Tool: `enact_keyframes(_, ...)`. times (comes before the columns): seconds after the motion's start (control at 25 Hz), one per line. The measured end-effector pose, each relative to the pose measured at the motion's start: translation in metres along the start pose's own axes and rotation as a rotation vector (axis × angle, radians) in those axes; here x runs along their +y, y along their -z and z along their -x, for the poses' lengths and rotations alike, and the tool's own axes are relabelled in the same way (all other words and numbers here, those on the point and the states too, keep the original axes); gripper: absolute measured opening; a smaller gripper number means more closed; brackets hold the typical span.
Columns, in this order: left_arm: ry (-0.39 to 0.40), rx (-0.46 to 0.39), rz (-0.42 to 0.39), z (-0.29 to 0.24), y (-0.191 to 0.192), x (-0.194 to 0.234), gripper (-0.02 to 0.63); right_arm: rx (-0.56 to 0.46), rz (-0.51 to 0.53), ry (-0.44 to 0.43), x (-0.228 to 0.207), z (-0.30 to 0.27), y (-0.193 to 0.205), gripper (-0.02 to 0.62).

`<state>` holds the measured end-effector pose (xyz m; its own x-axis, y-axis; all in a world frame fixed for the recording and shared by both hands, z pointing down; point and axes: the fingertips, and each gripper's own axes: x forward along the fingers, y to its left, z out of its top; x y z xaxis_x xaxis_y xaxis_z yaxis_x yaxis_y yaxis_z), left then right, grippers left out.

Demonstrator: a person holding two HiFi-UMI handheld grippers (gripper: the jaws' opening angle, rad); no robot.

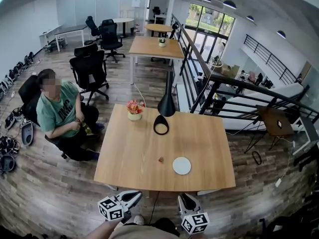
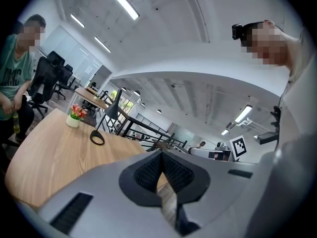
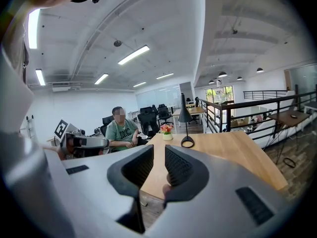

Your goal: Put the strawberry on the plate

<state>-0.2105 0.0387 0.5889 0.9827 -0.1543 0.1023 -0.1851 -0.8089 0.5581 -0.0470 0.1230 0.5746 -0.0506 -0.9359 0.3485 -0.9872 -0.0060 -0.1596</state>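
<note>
A small red strawberry point(image 1: 160, 159) lies on the wooden table point(image 1: 129, 158), a little left of a round white plate point(image 1: 182, 166) that has nothing on it. Both grippers are below the table's front edge, apart from both objects. My left gripper point(image 1: 135, 196) point(image 2: 161, 157) has its pads pressed together with nothing between them. My right gripper point(image 1: 185, 198) point(image 3: 158, 155) points at the table, its pads almost touching, and holds nothing. Neither gripper view shows the strawberry or the plate.
A black lamp point(image 1: 164, 108) with a ring base and a pot of flowers point(image 1: 134, 111) stand at the table's far side. A person in a green shirt point(image 1: 60, 113) sits left of the table. A black railing point(image 1: 209, 83) runs along the right.
</note>
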Motion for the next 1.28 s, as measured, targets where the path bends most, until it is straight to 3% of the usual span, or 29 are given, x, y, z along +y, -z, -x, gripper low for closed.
enact_keyframes(0.24,0.036,-0.013,-0.017,-0.012,-0.004,0.000,0.003,-0.005,-0.014,-0.016,-0.006,-0.010,-0.007,0.055)
enact_keyframes(0.44,0.008,-0.049,-0.037,-0.032,-0.017,0.005,0.003,-0.023,-0.021,-0.065,-0.015,-0.023,-0.021,0.055)
enact_keyframes(0.68,-0.074,-0.090,-0.014,-0.067,-0.045,0.028,0.003,-0.001,-0.033,-0.157,-0.039,-0.072,-0.039,0.055)
enact_keyframes(1.0,-0.190,-0.173,-0.043,-0.118,-0.092,0.034,0.005,-0.002,-0.009,-0.264,-0.083,-0.112,-0.080,0.055)
enact_keyframes(1.28,-0.307,-0.198,-0.010,-0.131,-0.089,0.052,0.005,0.012,-0.017,-0.335,-0.110,-0.134,-0.088,0.055)
